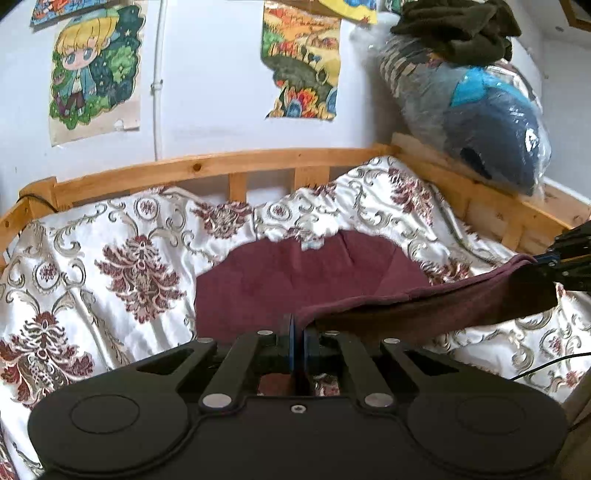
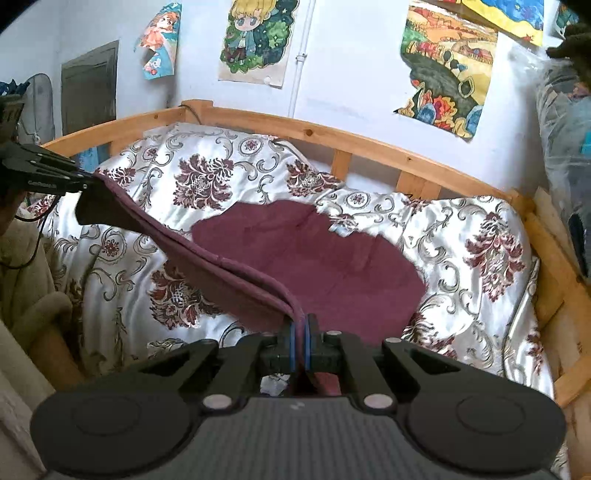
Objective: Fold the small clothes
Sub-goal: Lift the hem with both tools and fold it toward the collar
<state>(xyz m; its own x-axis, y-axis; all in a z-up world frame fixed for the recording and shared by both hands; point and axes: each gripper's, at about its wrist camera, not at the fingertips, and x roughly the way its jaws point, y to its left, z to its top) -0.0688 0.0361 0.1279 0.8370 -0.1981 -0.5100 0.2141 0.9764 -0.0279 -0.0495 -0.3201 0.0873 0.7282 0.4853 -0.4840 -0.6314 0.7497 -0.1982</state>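
A maroon garment [image 1: 288,280] lies on the flowered bedspread [image 1: 110,258], its far part flat and its near edge lifted off the bed. My left gripper [image 1: 297,325] is shut on one corner of that raised edge. The edge stretches to the right, where my right gripper [image 1: 550,260] pinches the other corner. In the right wrist view the right gripper [image 2: 303,326] is shut on the maroon garment [image 2: 325,258]. From there the taut hem runs up and left to the left gripper [image 2: 86,182].
A wooden bed rail [image 1: 221,166] runs along the far side against a white wall with posters [image 1: 92,74]. A plastic bag of clothes [image 1: 480,110] with dark green cloth [image 1: 461,29] on top sits at the right end. A beige cushion [image 2: 29,295] and a black cable [image 2: 33,243] lie at the left.
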